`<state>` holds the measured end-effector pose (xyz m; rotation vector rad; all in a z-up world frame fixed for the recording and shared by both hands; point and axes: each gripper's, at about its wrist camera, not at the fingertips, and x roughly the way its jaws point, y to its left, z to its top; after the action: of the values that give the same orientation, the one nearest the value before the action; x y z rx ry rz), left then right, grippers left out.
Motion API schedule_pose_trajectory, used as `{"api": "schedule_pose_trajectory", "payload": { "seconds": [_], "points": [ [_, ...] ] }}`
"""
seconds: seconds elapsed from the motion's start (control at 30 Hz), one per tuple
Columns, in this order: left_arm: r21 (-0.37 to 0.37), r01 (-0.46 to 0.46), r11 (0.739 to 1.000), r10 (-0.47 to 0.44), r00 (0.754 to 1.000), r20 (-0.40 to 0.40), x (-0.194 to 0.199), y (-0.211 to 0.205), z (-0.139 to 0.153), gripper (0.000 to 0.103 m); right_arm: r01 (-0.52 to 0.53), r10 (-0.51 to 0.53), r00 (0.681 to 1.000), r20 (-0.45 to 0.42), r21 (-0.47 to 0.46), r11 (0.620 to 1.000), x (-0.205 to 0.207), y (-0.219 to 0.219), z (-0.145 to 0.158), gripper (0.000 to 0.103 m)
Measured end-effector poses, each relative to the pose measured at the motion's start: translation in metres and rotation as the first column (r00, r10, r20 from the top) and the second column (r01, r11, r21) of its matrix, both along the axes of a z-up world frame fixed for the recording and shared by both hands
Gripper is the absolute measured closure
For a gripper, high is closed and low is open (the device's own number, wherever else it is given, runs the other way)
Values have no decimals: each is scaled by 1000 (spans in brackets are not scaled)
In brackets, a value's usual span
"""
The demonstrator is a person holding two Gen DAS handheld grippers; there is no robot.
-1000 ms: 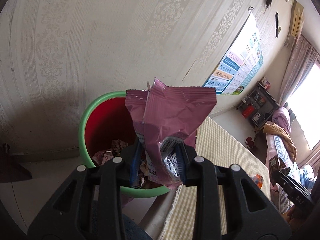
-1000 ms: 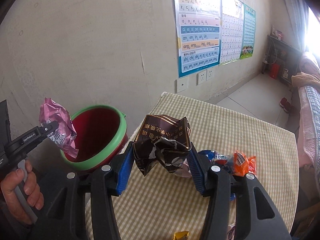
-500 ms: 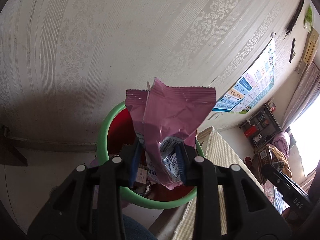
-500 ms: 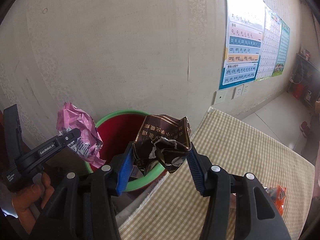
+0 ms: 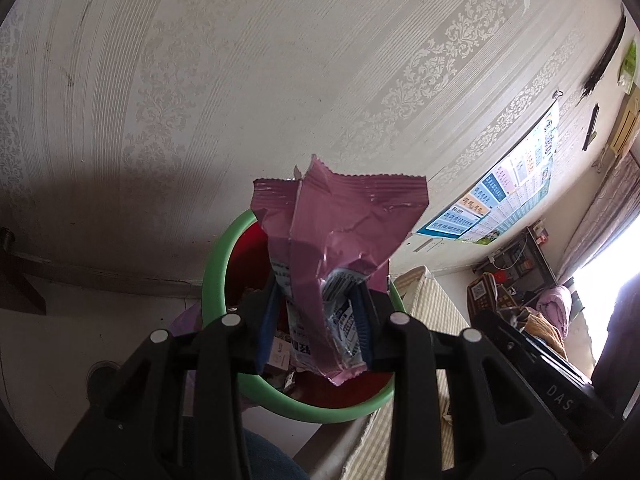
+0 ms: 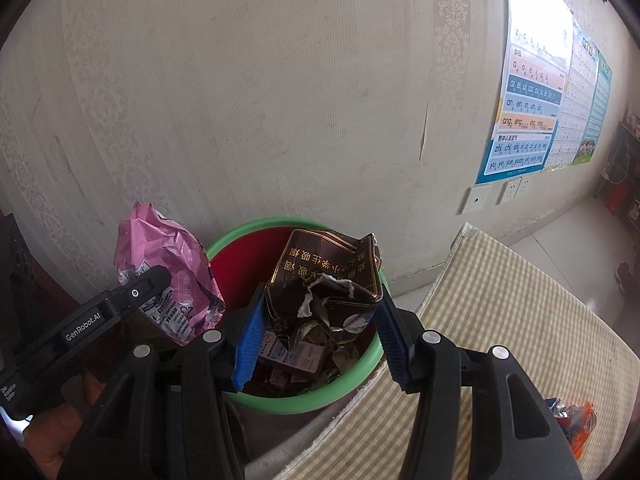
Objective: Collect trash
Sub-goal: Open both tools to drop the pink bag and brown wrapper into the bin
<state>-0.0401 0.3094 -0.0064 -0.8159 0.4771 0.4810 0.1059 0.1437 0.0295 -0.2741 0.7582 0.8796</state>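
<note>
Landmark: red bin with green rim (image 6: 362, 372), standing on the floor between the wall and the checked table (image 6: 500, 312); every place below is told from it
Right gripper (image 6: 316, 334): nearest, fingers clamped on the brown wrapper (image 6: 326, 276), blue pads pressing both its sides
Brown wrapper: hangs above the bin's mouth, well inside the rim; torn and crumpled, its long axis running up and away from the jaws, printed top toward the wall
Left gripper (image 5: 316, 328): at the bin's left side, fingers clamped on the lower end of the pink wrapper (image 5: 340, 248)
Pink wrapper: over the bin's left rim in the right wrist view; long axis stands upright, crimped open end up, pinched end down toward the trash
Risk, pink: it sits at the rim rather than the middle, so I judge a release here could let it slide off outside onto the floor
Risk, brown: light foil may cling to a pad or catch on the rim
Risk, crowding: both grippers are near each other over one opening and could knock
Farther: orange packet (image 6: 576, 420) on the table, well apart from the bin, not yet collected
</note>
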Motion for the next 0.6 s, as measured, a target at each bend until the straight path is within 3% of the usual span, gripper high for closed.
{"api": "schedule_pose_trajectory", "payload": {
  "seconds": [0.33, 0.4, 0.43, 0.47, 0.6],
  "points": [
    [-28, -8, 1000, 8, 1000, 10, -2, 6, -3, 72, -23, 23, 999, -27, -17, 1000, 6, 17, -14, 51],
    [-38, -28, 999, 29, 999, 15, -4, 8, -4, 62, -31, 30, 999, -42, -19, 999, 8, 19, -18, 39],
    [-42, -47, 998, 48, 999, 22, -7, 9, -4, 48, -29, 28, 999, -44, -19, 999, 8, 18, -20, 31],
    [-50, -61, 997, 63, 997, 36, -11, 11, -5, 36, -26, 25, 999, -46, -19, 999, 8, 18, -21, 30],
    [-84, -74, 994, 79, 996, 52, -14, 16, -8, 26, -22, 20, 998, -55, -34, 999, 7, 15, -27, 26]
  ]
}}
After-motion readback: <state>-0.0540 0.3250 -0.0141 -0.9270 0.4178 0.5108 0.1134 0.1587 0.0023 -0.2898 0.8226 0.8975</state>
